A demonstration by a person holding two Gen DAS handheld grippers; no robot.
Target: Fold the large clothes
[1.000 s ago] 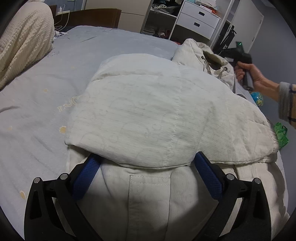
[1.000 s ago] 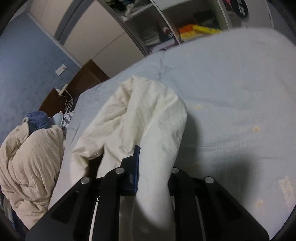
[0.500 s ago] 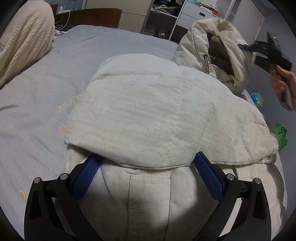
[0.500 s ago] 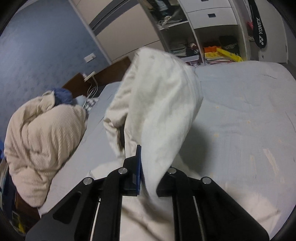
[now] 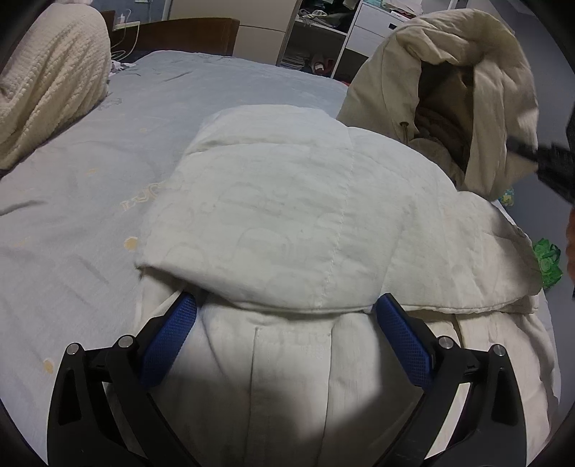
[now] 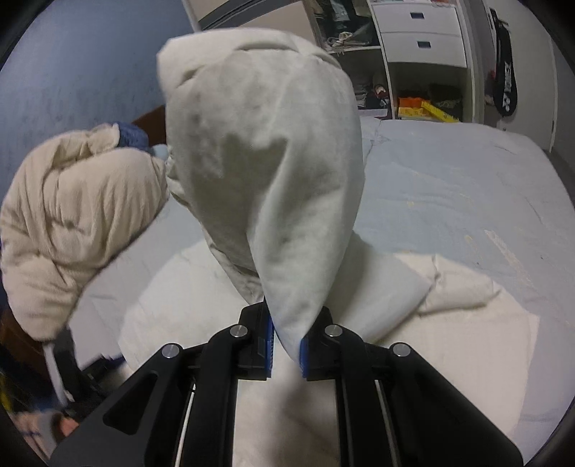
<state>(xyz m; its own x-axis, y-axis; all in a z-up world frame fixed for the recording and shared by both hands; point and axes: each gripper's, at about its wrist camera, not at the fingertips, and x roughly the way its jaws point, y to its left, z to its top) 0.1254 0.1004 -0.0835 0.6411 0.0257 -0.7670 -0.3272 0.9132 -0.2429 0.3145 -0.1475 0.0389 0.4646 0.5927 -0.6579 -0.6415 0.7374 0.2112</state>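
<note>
A cream padded jacket lies on the grey-blue bed, with one part folded over its body. My left gripper is open, its blue pads resting on the jacket's lower body at the edge of the fold. My right gripper is shut on the jacket's hood and holds it up above the jacket's body. The lifted hood also shows in the left wrist view, with the right gripper blurred at the right edge.
A bundled cream duvet lies at the head of the bed, also in the left wrist view. White drawers and open shelves stand beyond the bed. A dark wooden headboard is at the back. A green object lies beside the bed.
My right gripper has lifted the hood off the bed and carried it up over the jacket's body. My left gripper has stayed still and open on the jacket.
</note>
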